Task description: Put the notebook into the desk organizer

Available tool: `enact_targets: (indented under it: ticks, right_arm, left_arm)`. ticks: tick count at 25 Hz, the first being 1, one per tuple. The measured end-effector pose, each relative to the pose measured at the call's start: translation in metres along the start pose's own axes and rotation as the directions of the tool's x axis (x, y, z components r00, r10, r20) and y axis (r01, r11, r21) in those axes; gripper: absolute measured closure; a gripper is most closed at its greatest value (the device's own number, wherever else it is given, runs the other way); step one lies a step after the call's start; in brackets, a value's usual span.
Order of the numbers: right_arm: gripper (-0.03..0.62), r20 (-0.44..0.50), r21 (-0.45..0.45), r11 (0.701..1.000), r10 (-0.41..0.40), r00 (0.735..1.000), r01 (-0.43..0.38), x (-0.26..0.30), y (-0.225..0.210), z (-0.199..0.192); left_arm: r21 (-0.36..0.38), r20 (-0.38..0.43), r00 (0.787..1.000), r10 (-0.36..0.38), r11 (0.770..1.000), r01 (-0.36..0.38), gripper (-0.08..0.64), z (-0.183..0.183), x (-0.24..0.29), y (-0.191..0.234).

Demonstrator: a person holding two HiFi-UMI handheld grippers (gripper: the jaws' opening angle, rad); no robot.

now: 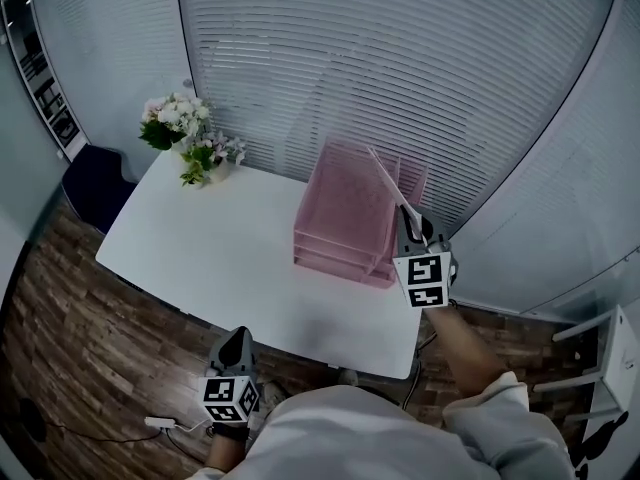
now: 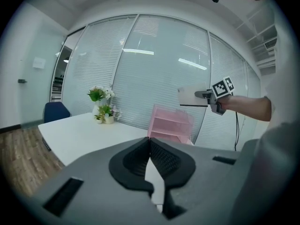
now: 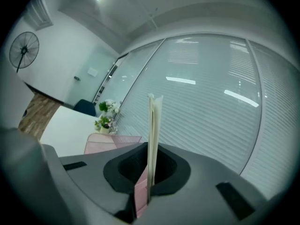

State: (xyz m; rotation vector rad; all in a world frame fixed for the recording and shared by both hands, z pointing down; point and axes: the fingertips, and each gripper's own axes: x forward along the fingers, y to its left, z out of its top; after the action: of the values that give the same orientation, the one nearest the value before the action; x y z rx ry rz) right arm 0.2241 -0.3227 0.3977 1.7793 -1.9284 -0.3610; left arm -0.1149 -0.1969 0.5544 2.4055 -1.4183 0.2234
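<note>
Right gripper (image 1: 408, 220) is clamped on the notebook (image 1: 390, 183). In the right gripper view the pads pinch its near end and nothing else is between them. Left gripper (image 1: 235, 343) has its jaws together at the tips and holds nothing.

Notebook orientation:
- Head view: it's edge-on, a thin pale line. The long axis runs from my jaws at 5 o'clock to the free end at 11 o'clock.
- Left gripper view: it sticks out level from the right gripper toward 9 o'clock, flat faces up and down.
- It's in the air above the desk organizer (image 1: 345, 218), over the organizer's 3 o'clock side, not touching it and not in any tray.

Organizer is pink mesh with stacked trays. It sits on the white table (image 1: 220, 258) at the table's 2 o'clock part, close to the far edge.

Room:
- A pot of flowers (image 1: 185, 133) stands on the table's 11 o'clock corner, well apart from the organizer.
- A dark blue chair (image 1: 95, 183) is off the table at 10 o'clock.
- The floor (image 1: 60, 308) is wood plank.
- Glass walls with closed slat blinds (image 1: 400, 58) run behind the table from 10 to 3 o'clock.
- A wall fan (image 3: 23, 48) shows in the right gripper view.

Left gripper hangs at 6 o'clock, off the table's near edge — close to my body.
</note>
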Motion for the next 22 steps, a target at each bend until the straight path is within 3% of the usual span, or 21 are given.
enact_targets:
  ticks: [6,11,16,22]
  right_arm:
    - [0.569,-0.148,-0.203,0.975,0.064,0.987,-0.093,0.069,0.011,-0.017]
    - [0.569,-0.265,-0.359,0.918,0.075,0.961,-0.170,0.110,0.023,-0.036]
    - [0.569,-0.370,-0.525,0.811,0.057,0.927,-0.259,0.139,0.040,-0.057]
    - [0.569,-0.498,-0.680,0.623,-0.005,0.867,-0.387,0.163,0.067,-0.084]
  left_arm:
    - [-0.030,0.002,0.999,0.039,0.999,-0.039,0.551,-0.005,0.000,0.009]
    - [-0.047,0.000,0.998,0.065,0.997,-0.065,0.551,-0.010,-0.006,0.019]
    - [-0.068,-0.005,0.996,0.091,0.994,-0.091,0.551,-0.015,-0.015,0.031]
    - [-0.088,-0.005,0.994,0.111,0.990,-0.111,0.551,-0.020,-0.024,0.044]
